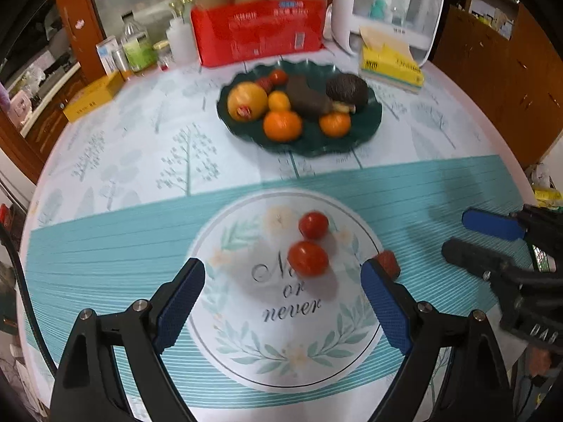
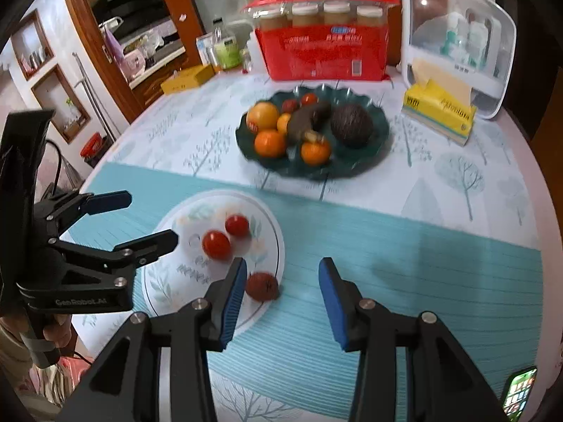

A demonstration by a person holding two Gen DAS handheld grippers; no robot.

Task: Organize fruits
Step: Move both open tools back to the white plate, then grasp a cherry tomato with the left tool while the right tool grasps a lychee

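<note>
Two cherry tomatoes [image 1: 313, 224] [image 1: 308, 258] lie on a white round plate [image 1: 246, 334] printed with leaves. My left gripper [image 1: 281, 267] hangs open over it, with the nearer tomato between its wide-spread fingers and untouched. A dark red date [image 2: 262, 285] rests at the plate's right rim. My right gripper [image 2: 283, 263] is open around it; the date sits close to the left pad, apart from the right one. Behind, a dark green plate [image 1: 369, 130] holds oranges, a yellow fruit, a tomato and dark brown fruits. Each gripper appears in the other's view: right gripper [image 1: 455, 234], left gripper [image 2: 151, 218].
At the table's back stand a red box with jars [image 1: 260, 31], a white storage case [image 1: 397, 10], a yellow tissue box [image 1: 390, 66], bottles [image 1: 137, 47] and a yellow carton [image 1: 93, 100]. A phone [image 2: 520, 390] lies by the near right edge. A teal mat [image 2: 422, 263] lies under the white plate.
</note>
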